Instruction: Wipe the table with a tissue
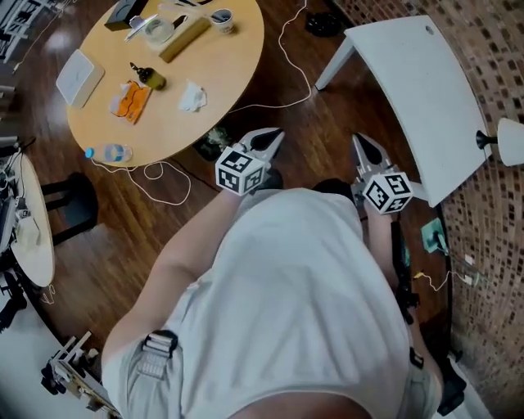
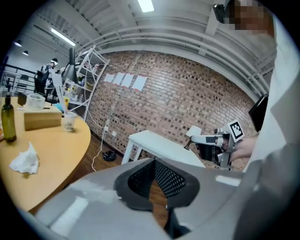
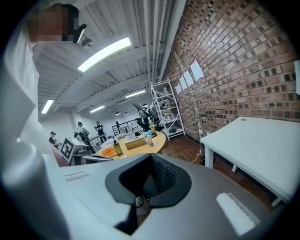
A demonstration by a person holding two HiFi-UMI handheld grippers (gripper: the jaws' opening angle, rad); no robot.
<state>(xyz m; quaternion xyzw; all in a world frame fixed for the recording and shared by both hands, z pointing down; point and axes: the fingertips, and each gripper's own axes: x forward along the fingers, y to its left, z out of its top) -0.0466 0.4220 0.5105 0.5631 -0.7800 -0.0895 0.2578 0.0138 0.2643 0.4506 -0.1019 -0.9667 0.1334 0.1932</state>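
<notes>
A crumpled white tissue (image 1: 192, 96) (image 2: 24, 161) lies near the front edge of the round wooden table (image 1: 233, 61) (image 2: 58, 152) (image 3: 157, 139). Both grippers hover over the floor in front of the person's body, away from that table. My left gripper (image 1: 273, 139) (image 2: 153, 174) is shut with nothing in it, and the tissue lies well off to its left. My right gripper (image 1: 361, 146) (image 3: 150, 174) has its jaws together and holds nothing; it points between the round table and a white table. Each gripper shows in the other's view, the right gripper (image 2: 220, 140) and the left gripper (image 3: 77, 152).
On the round table are a green bottle (image 1: 152, 78) (image 2: 7, 121), an orange packet (image 1: 131, 101), a wooden box (image 1: 185, 37) (image 2: 42, 119), a paper cup (image 1: 222, 20), a notebook (image 1: 79, 78) and a water bottle (image 1: 111, 153). A white table (image 1: 413, 90) (image 2: 161, 145) (image 3: 255, 147) stands right. Cables (image 1: 160, 176) trail across the floor.
</notes>
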